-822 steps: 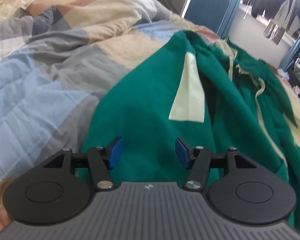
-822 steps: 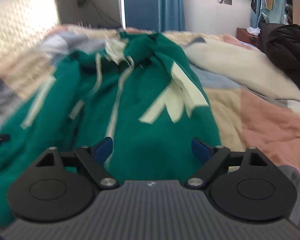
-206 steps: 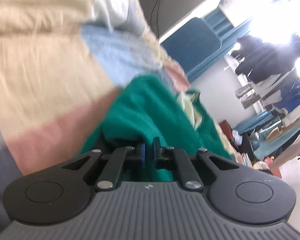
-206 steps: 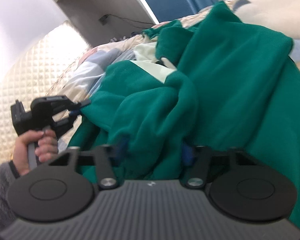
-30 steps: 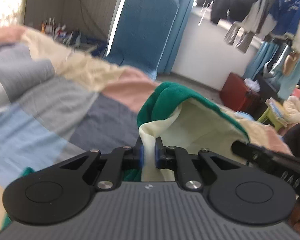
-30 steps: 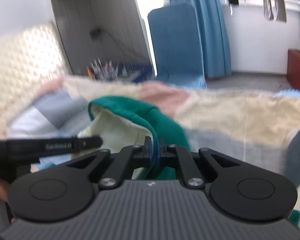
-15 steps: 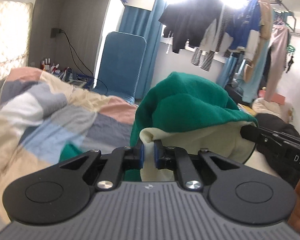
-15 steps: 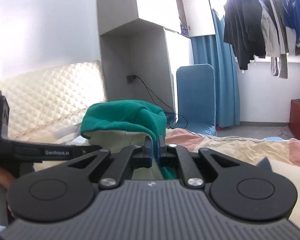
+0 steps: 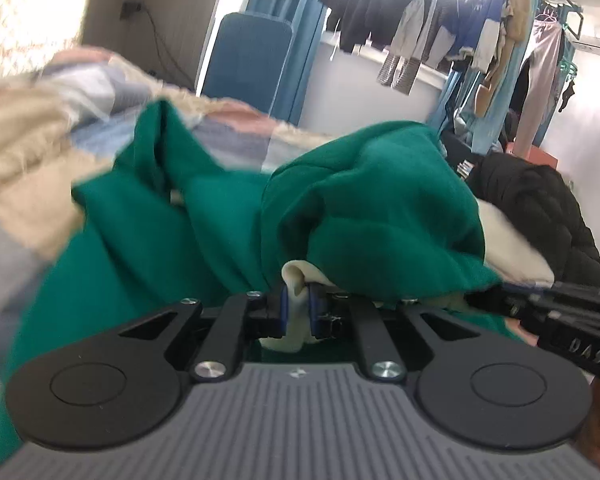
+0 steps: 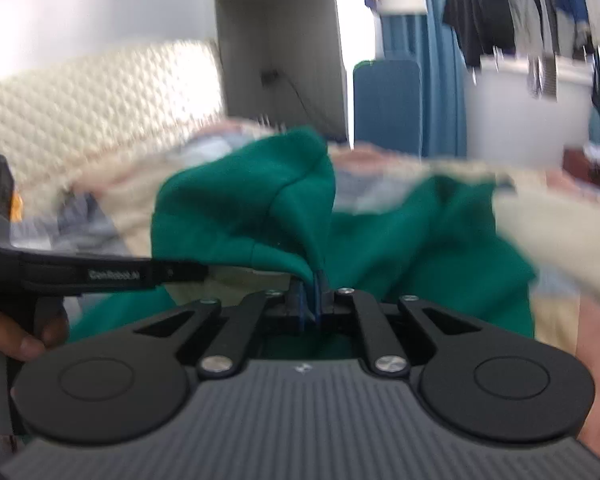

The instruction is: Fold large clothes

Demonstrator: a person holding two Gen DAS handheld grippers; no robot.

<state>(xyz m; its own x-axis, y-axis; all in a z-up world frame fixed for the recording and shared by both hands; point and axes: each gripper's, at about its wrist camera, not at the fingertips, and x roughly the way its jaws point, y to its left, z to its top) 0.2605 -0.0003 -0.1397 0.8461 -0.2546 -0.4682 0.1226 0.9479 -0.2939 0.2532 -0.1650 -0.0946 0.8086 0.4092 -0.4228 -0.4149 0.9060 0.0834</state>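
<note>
Fleecy green hoodie (image 9: 372, 208), cream-lined, seemingly pinched by both grippers.

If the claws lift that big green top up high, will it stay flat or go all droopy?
Probably droopy: the green top already bunches and sags between the left claw and right claw. It looks thick and fleecy, so likely heavy for cloth. Both claws pinch it shut, so it likely won't slip.

A bed (image 9: 32, 196) covered with a patchwork quilt (image 9: 16, 128) in beige, grey, pale blue and pink squares. A green garment (image 9: 148, 232) with cream lining lies bunched across the quilt, part of it raised off the bed. A black padded jacket (image 9: 540, 204) sits at the bed's right side
</note>
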